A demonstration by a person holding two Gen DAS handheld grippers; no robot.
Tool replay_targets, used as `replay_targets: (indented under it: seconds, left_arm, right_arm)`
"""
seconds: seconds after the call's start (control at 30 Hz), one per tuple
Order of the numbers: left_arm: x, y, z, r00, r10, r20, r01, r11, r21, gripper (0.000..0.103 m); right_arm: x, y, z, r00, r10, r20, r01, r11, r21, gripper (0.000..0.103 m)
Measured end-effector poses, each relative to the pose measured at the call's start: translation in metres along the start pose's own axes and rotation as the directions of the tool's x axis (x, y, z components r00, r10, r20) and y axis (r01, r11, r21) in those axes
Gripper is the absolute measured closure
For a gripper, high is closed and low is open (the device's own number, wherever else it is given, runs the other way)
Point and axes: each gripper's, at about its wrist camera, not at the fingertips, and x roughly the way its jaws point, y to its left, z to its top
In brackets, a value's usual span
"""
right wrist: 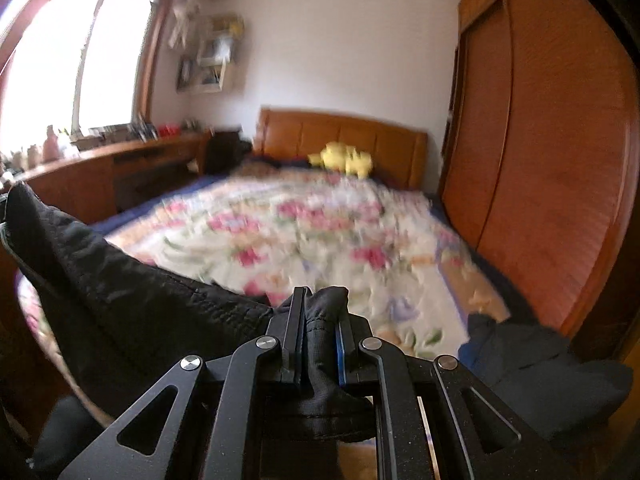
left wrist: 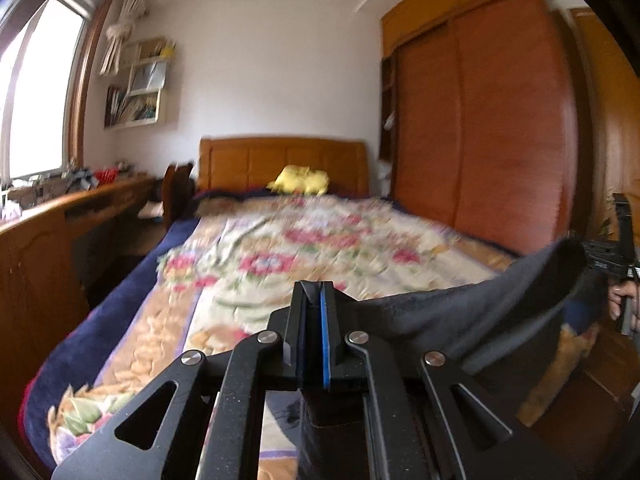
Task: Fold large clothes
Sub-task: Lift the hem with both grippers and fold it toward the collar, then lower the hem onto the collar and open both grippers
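Motion blur smears the floral quilted bedspread [left wrist: 280,248] in both views, and the lower part of the large dark fabric garment [right wrist: 120,300] is cut off below each frame. The left gripper [left wrist: 314,300] and right gripper [right wrist: 318,308] are each clamped on an edge of the garment, which spans between them above the bedspread's near end. A yellow plush toy [right wrist: 344,158] lies by the wooden headboard [left wrist: 280,160] at frame centre; the brown sliding wardrobe [left wrist: 480,128] fills the right.

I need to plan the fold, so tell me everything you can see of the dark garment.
The dark garment is black, looks quilted and padded, with a ribbed hem. Both grippers pinch it: the right gripper on a bunched edge, the left gripper on another. It hangs stretched between them above the floral bedspread, sagging in the middle. More dark fabric droops at lower right.
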Motion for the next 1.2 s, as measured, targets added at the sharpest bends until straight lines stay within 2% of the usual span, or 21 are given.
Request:
replay_targets:
  seconds: [0.1,0.23,0.37,0.47,0.63,0.9,0.97,1.07,1.1,1.17,1.2]
  left_arm:
    - [0.038,0.009,-0.014,0.997,-0.014,-0.074,0.011,0.999,-0.037,0.097]
    - [0.077,0.009,-0.030,0.992,0.013,-0.122,-0.015,1.000,-0.013,0.097]
    - [0.109,0.014,-0.038,0.986,0.025,-0.163,-0.028,1.000,-0.011,0.097]
    - [0.136,0.018,-0.047,0.980,0.038,-0.198,-0.038,0.999,0.003,0.097]
    - [0.179,0.023,-0.059,0.961,0.042,-0.274,-0.041,0.999,0.009,0.096]
    - [0.239,0.034,-0.057,0.941,0.064,-0.333,-0.063,0.998,0.013,0.096]
    - [0.249,0.033,-0.059,0.935,0.071,-0.347,-0.067,0.997,0.025,0.096]
    - [0.253,0.030,-0.066,0.928,0.078,-0.363,-0.065,0.997,0.048,0.096]
    - [0.252,0.029,-0.066,0.930,0.080,-0.360,-0.066,0.997,0.051,0.095]
    - [0.245,0.028,-0.066,0.933,0.075,-0.352,-0.060,0.997,0.053,0.096]
    - [0.243,0.029,-0.065,0.933,0.072,-0.353,-0.059,0.997,0.048,0.094]
  right_arm:
    - [0.046,0.003,-0.009,0.998,0.017,-0.066,-0.017,1.000,0.006,0.092]
    - [0.094,0.011,-0.015,0.993,0.013,-0.121,-0.014,1.000,-0.013,0.092]
    - [0.145,0.001,0.006,0.988,0.008,-0.157,-0.010,1.000,-0.013,0.091]
    - [0.183,0.001,0.008,0.982,-0.005,-0.189,0.002,1.000,-0.017,0.090]
    - [0.229,0.010,-0.001,0.959,-0.037,-0.280,0.020,0.998,-0.066,0.090]
    - [0.290,0.016,0.015,0.941,-0.077,-0.330,0.053,0.995,-0.081,0.090]
    - [0.299,0.016,0.018,0.938,-0.081,-0.336,0.061,0.996,-0.069,0.085]
    - [0.315,0.012,0.010,0.936,-0.128,-0.327,0.120,0.992,-0.044,0.076]
    - [0.314,0.009,0.011,0.941,-0.129,-0.313,0.127,0.992,-0.026,0.070]
    - [0.313,0.003,0.012,0.952,-0.113,-0.286,0.121,0.993,0.011,0.043]
    - [0.310,0.001,0.013,0.955,-0.116,-0.273,0.126,0.992,0.019,0.040]
